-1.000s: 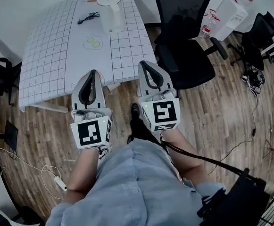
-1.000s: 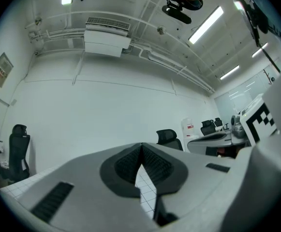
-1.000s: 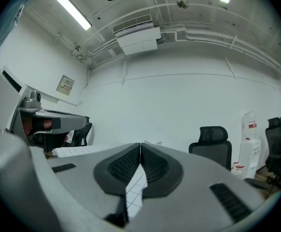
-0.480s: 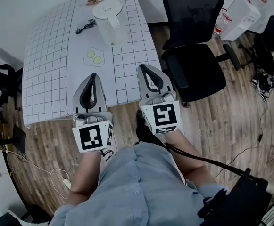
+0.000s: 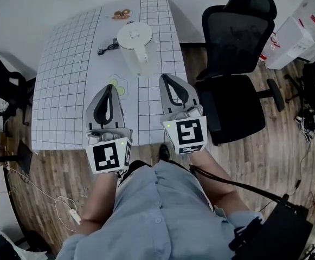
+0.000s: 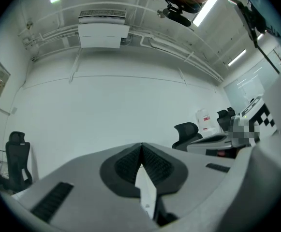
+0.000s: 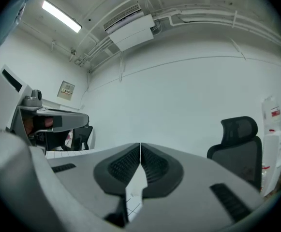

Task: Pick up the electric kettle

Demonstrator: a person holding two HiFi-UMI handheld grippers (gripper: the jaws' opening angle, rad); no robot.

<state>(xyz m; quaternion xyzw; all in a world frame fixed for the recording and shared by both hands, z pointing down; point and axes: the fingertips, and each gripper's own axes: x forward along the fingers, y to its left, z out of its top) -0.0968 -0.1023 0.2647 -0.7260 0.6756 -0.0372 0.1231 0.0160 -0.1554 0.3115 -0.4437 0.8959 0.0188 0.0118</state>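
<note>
A white electric kettle [image 5: 135,47] stands on the gridded white table [image 5: 65,91], toward its far middle, handle facing me. My left gripper [image 5: 108,89] is held over the table's near part, short of the kettle and a little left of it, jaws together and empty. My right gripper [image 5: 167,80] is level with it over the table's near right part, also shut with nothing between the pads. In the left gripper view the gripper [image 6: 141,146] shows closed tips against a white wall; the right gripper view shows the same for the other gripper [image 7: 140,146]. The kettle is in neither gripper view.
A black cable [image 5: 109,47] lies left of the kettle, a small yellow-green item [image 5: 119,88] near the left gripper's tip. A black office chair [image 5: 238,80] stands close at the table's right edge, another dark chair [image 5: 2,83] at the left. White canisters [image 5: 293,34] are far right.
Both grippers have moved forward from over the wooden floor to over the table's near part, closer to the kettle. Both stayed shut.
</note>
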